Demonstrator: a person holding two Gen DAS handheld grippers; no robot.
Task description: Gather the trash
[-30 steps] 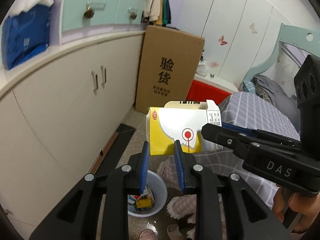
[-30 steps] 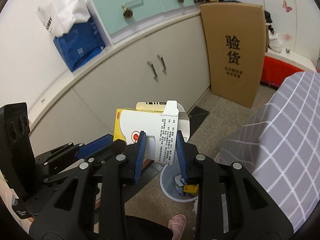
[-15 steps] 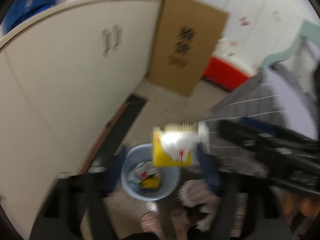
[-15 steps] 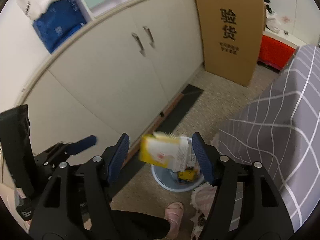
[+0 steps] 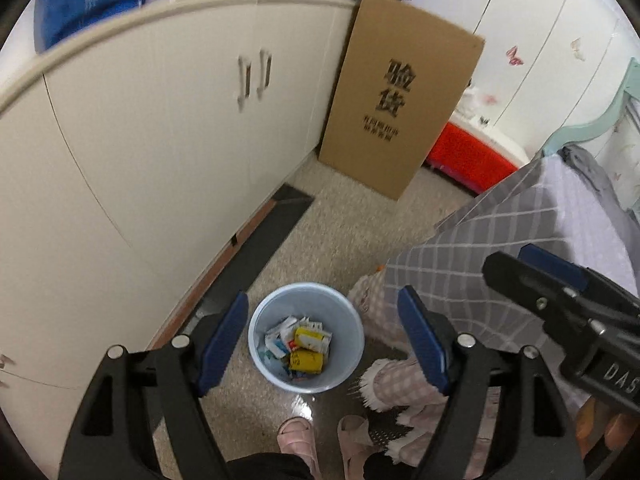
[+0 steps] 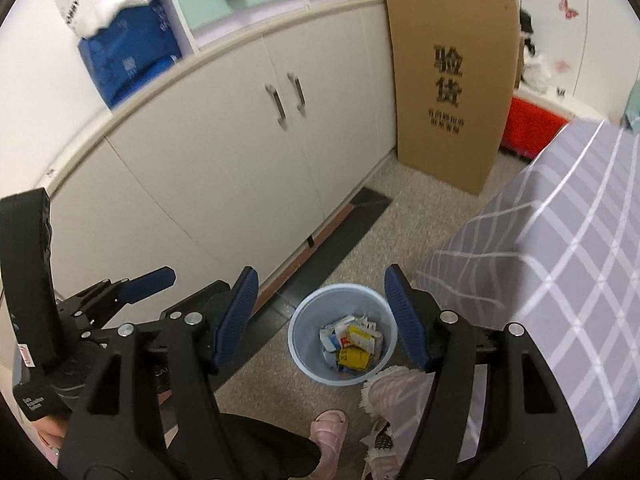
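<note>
A pale blue bin (image 5: pixel 353 326) (image 6: pixel 297 334) stands on the speckled floor, straight below both grippers. Inside it lie several scraps and a yellow-and-white carton (image 5: pixel 307 338) (image 6: pixel 357 335). My left gripper (image 5: pixel 322 294) hangs above the bin, open, with nothing between its blue pads. My right gripper (image 6: pixel 321 271) is also open and empty over the bin. In the left wrist view the right gripper (image 5: pixel 510 260) reaches in from the right. In the right wrist view the left gripper (image 6: pixel 180 285) reaches in from the left.
Cream cabinets (image 5: pixel 160 140) run along the left. A tall cardboard box (image 5: pixel 400 100) leans at the far end, with a red crate (image 5: pixel 468 158) beside it. A bed with a grey checked cover (image 6: pixel 560 248) fills the right. A person's pink slippers (image 5: pixel 296 434) are beside the bin.
Both grippers have opened, and the yellow-and-white carton they held between them has dropped into the bin. Both views now tilt further down toward the floor.
</note>
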